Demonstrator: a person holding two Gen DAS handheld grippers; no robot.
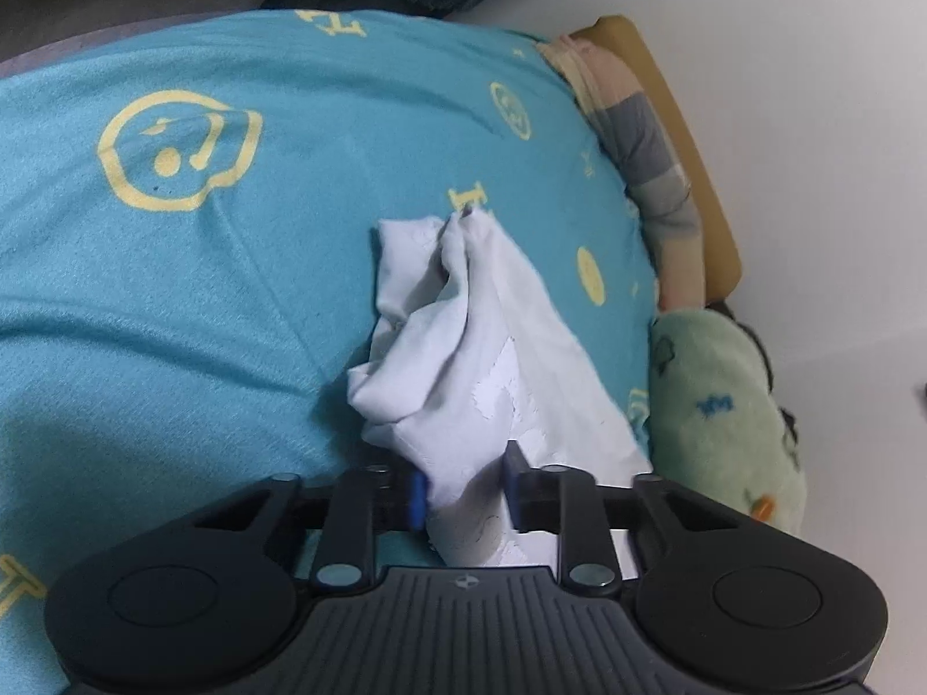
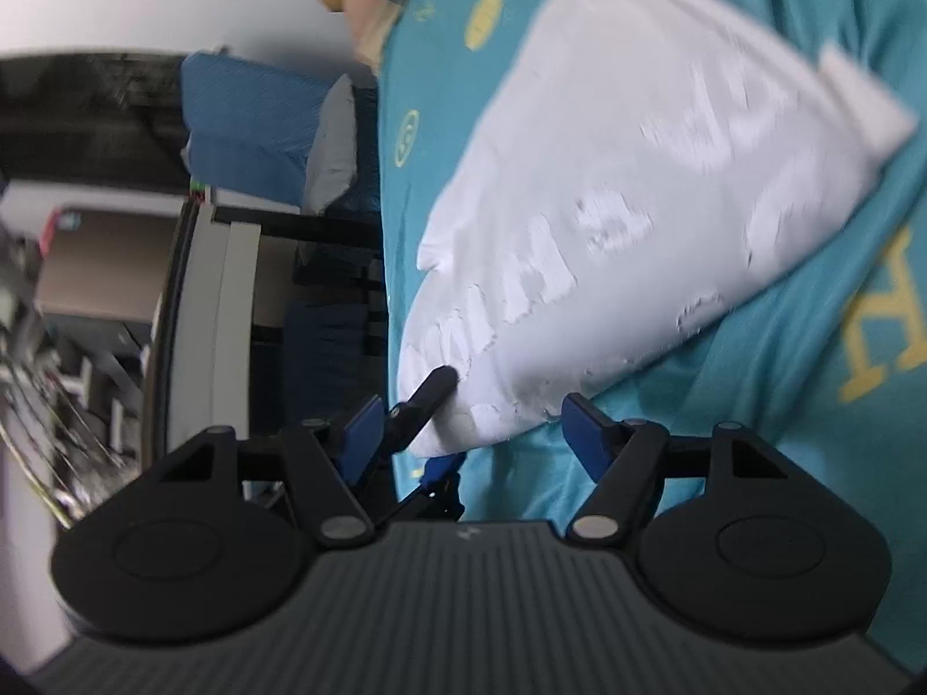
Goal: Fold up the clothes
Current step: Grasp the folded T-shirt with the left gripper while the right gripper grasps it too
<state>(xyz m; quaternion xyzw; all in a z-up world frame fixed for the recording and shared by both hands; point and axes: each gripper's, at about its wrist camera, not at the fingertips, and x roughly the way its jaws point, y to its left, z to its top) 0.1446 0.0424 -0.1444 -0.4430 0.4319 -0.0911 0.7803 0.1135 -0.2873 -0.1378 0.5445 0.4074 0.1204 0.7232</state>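
A white garment with pale print lies bunched on a teal bedsheet. My left gripper is shut on its near edge, cloth pinched between the blue pads. In the right wrist view the same white garment lies spread and blurred on the sheet. My right gripper is open, its jaws wide apart around the garment's near corner. The other gripper's black finger touches that corner from the left.
A green plush toy and a striped pillow lie at the bed's right edge by a wooden headboard and white wall. Blue bedding and room furniture lie beyond the bed's left edge.
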